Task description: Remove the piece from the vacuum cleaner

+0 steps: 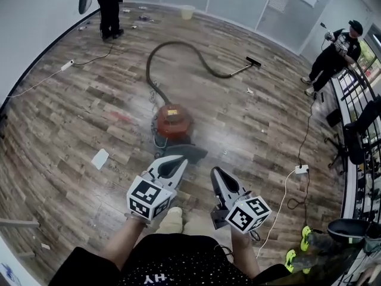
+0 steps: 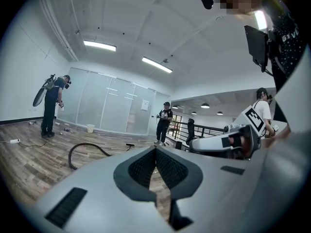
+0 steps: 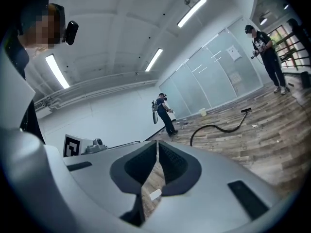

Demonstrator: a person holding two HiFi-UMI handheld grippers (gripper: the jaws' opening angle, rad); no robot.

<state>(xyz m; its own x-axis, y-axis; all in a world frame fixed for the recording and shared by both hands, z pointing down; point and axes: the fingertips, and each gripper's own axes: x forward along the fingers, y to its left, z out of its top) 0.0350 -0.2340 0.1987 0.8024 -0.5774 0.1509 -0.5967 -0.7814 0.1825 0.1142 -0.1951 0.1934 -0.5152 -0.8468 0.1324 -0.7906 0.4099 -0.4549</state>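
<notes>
A red canister vacuum cleaner (image 1: 173, 121) stands on the wood floor ahead of me. Its dark hose (image 1: 178, 47) curves away to a floor nozzle (image 1: 253, 61). My left gripper (image 1: 180, 159) is held low just short of the canister, jaws shut with nothing between them. My right gripper (image 1: 215, 171) hangs beside it on the right, also shut and empty. In the left gripper view the shut left gripper (image 2: 155, 150) points across the floor past the hose (image 2: 85, 148). The right gripper view shows the shut right gripper (image 3: 157, 143), with the hose (image 3: 214, 128) and nozzle (image 3: 246, 110) far off.
A person (image 1: 108, 8) stands at the far left and another person (image 1: 337, 51) by the railing at right. A pale bucket (image 1: 187, 12) sits by the glass wall. A white sheet (image 1: 100, 158) lies left, a power strip (image 1: 302, 169) right, near office chairs (image 1: 359, 130).
</notes>
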